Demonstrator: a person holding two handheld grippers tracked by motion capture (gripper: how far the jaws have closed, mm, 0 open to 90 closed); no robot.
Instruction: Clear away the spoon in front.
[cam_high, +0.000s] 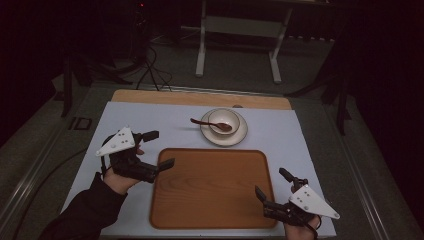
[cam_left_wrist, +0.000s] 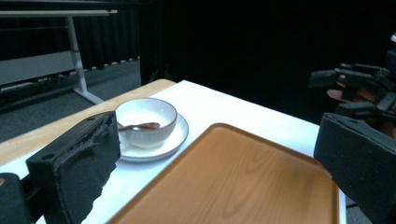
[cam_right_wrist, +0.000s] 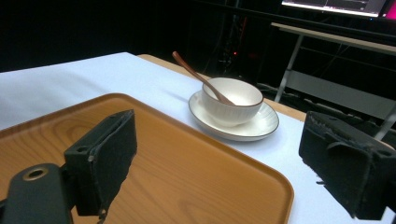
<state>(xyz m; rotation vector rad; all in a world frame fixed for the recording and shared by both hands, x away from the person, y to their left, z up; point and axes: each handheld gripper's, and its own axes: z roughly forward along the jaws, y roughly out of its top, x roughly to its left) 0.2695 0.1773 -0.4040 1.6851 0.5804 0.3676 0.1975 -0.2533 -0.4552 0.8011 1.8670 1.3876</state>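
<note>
So both grippers are hanging spread wide, left gripper (cam_high: 155, 148) and right gripper (cam_high: 272, 183) flanking the wooden tray (cam_high: 212, 187), gripping nothing; bowl (cam_high: 223, 121) with spoon (cam_high: 210, 124) is sitting on its saucer (cam_high: 240, 136) behind.

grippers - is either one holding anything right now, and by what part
Nothing is held. The left gripper and right gripper are both open and empty, at the tray's edges.

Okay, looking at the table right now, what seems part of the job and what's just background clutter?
Likely in play: wooden tray, bowl sitting on a plate, spoon resting in the bowl, left gripper and right gripper, both open.

Just background: metal-legged desk, floor cables.
</note>
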